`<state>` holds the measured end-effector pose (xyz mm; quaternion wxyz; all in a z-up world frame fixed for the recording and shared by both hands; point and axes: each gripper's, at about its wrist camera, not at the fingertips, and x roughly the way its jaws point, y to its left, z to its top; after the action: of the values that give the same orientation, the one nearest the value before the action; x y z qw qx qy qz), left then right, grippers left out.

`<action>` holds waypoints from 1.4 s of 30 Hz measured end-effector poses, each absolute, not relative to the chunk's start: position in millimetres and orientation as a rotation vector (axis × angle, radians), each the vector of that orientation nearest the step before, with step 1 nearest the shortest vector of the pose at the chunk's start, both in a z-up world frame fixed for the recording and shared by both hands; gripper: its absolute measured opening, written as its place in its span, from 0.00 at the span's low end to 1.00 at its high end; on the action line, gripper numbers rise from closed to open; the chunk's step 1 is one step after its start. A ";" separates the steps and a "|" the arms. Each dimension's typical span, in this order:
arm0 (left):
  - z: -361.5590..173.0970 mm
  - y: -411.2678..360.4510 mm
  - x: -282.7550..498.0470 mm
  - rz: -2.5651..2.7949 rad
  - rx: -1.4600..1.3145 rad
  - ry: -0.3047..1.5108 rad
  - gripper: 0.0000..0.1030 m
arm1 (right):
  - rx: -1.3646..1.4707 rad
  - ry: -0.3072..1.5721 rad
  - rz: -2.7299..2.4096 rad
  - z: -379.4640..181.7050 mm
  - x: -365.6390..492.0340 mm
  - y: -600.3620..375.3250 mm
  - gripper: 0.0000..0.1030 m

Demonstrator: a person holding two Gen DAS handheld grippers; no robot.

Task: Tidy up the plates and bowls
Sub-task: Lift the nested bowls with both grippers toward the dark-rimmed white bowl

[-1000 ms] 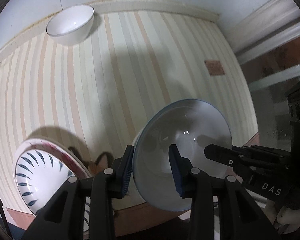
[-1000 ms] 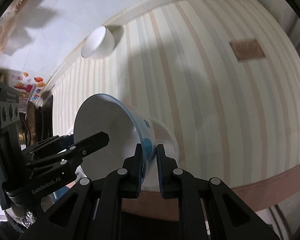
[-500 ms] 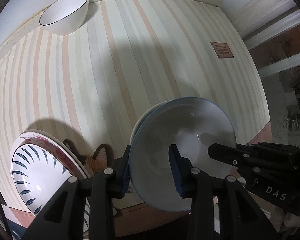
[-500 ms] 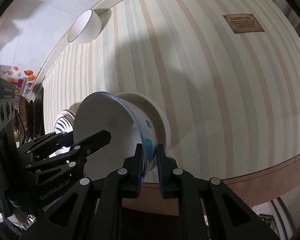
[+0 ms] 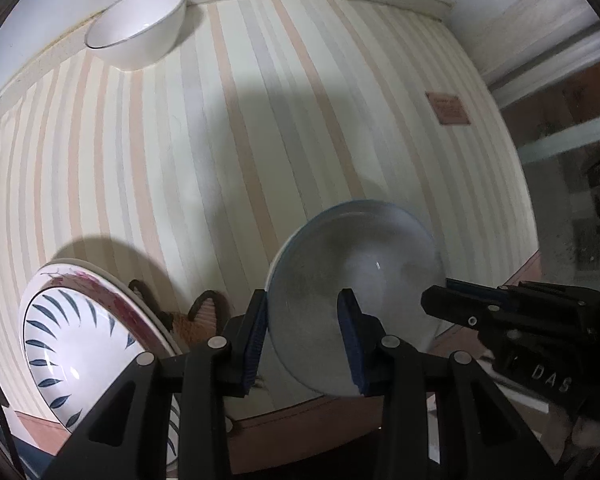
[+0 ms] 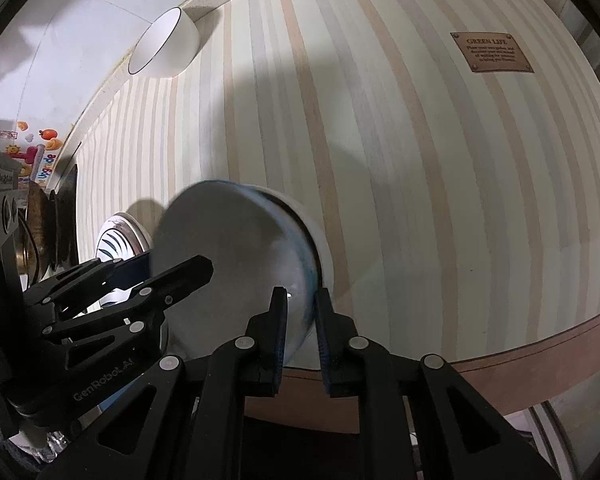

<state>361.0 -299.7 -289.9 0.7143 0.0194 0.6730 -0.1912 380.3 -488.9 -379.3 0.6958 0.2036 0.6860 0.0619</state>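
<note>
We hold a blue-rimmed bowl (image 5: 352, 280) between both grippers above the striped tablecloth (image 5: 220, 140). The left gripper (image 5: 304, 328) pinches the bowl's near-left rim, one pad outside the wall and one inside. The right gripper (image 6: 300, 320) pinches the opposite rim, its pads close together with the wall between them. In the right wrist view we see the bowl sitting in or just over a second white bowl (image 6: 316, 232) on the cloth; we cannot tell whether the two touch.

Surroundings:
- A white bowl with a thin dark rim (image 5: 140, 28) stands at the far edge of the table, against the wall, well apart from the held bowl.
- A plate with blue leaf marks (image 5: 76, 344) lies on a plate with a red pattern (image 5: 112, 292) at the near-left corner, beside the left gripper.
- A brown and black object (image 5: 188, 320) lies between that stack and the left gripper; we cannot identify it.
- Nothing lies on the cloth between the held bowl and the far bowl.

Legible writing:
- A brown label (image 6: 492, 54) on the cloth is headed "GREEN LIFE"; the smaller lines are too small to read.
- The left gripper body reads "GenRobot.AI" in the right wrist view.
- The right gripper body reads "DAS" in the left wrist view.
- Coloured stickers (image 6: 32, 152) are on the wall at left; their text is unreadable.
</note>
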 end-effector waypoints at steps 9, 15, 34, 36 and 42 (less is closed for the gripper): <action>-239.9 -232.0 430.4 -0.284 -0.150 1.318 0.38 | 0.505 1.392 0.178 -319.4 424.7 -514.1 0.31; -266.3 -173.3 532.2 -0.100 -0.232 1.303 0.37 | 0.483 1.311 0.248 -326.6 540.0 -486.0 0.46; -325.5 -177.5 603.8 -0.168 -0.288 1.353 0.32 | 0.461 1.409 0.314 -414.8 709.4 -398.0 0.18; -319.3 -183.8 595.4 -0.174 -0.278 1.343 0.32 | 0.463 1.409 0.307 -413.2 708.5 -399.9 0.18; -297.8 -193.1 588.7 -0.204 -0.239 1.309 0.32 | 0.441 1.388 0.301 -398.5 689.9 -405.1 0.18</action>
<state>588.7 -193.1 -297.8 0.7819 -0.1107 0.6062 -0.0946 689.9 -405.1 -398.5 0.7362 0.2008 0.6316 0.1369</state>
